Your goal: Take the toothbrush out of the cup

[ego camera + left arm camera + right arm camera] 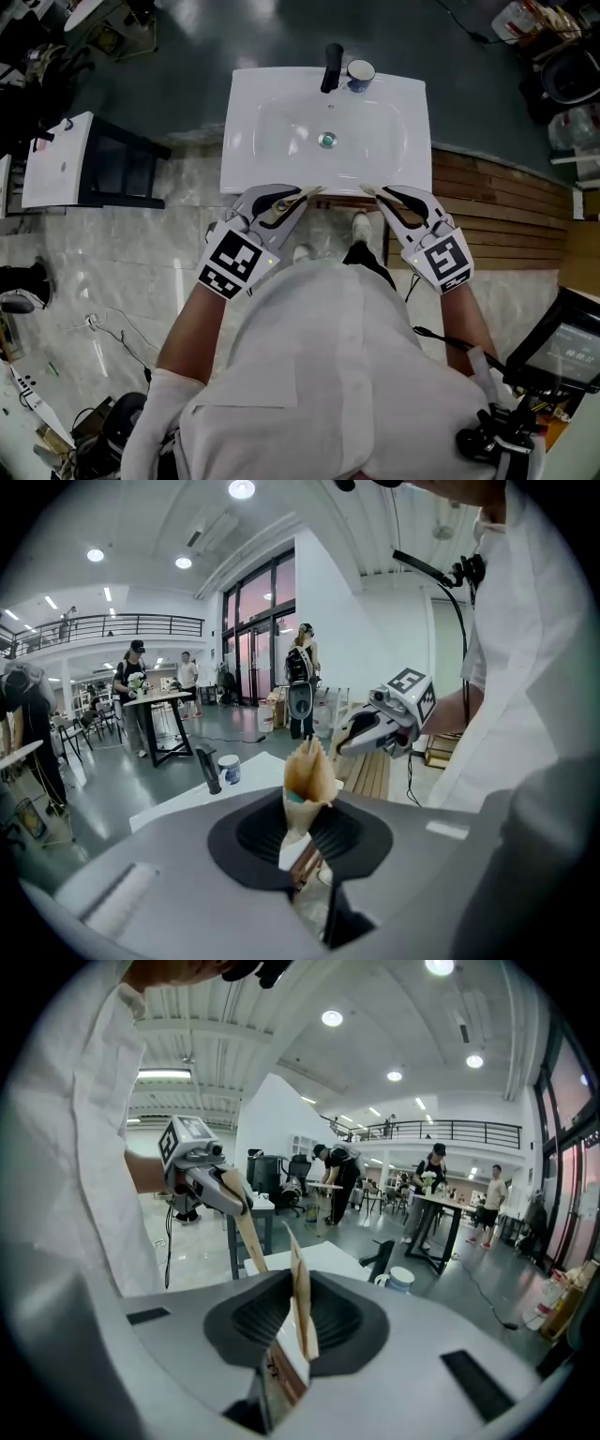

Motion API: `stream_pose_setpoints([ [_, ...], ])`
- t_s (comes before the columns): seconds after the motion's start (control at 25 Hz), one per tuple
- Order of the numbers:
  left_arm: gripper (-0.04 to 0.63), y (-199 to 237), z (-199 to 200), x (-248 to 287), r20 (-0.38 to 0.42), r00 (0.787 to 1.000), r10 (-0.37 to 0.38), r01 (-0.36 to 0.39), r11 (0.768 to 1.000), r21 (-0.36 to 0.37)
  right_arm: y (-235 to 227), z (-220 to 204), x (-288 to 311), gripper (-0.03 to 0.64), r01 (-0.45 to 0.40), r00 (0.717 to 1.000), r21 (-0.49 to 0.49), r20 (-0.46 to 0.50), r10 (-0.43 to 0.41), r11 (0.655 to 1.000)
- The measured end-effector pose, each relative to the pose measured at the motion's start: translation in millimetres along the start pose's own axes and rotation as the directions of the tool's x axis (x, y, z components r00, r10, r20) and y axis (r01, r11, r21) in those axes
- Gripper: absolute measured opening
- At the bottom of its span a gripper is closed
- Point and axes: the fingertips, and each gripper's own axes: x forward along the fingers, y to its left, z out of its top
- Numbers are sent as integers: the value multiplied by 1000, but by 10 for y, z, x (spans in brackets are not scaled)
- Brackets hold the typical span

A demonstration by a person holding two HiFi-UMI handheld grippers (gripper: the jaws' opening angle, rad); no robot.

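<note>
Cup (pixel 360 73) — white-rimmed, bluish-sided — stands beside the black faucet (pixel 332 67).

Up close, the right gripper (pixel 296 1246) shows its tan pads pressed together, nothing between them. The left gripper (pixel 246 1227) hangs at left. Farther off: white basin (pixel 323 1258), black faucet (pixel 380 1258), cup (pixel 400 1280) just right.

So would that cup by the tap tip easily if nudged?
Possibly: the cup looks small, so likely light. It stands on the sink, on its smooth back ledge, so it might slide rather than tip.
</note>
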Motion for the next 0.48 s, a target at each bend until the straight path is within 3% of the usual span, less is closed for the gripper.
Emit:
stream_pose_setpoints([
  [0.24, 52, -166, -304, -392, -3, 1000, -8, 8, 999, 31, 551, 104, 38, 52, 6, 1000, -20, 6, -6, 1000],
  [0.48, 52, -232, -311, -384, -8, 1000, -25, 25, 999, 29, 626, 112, 68, 52, -12, 1000, -27, 9, 12, 1000],
])
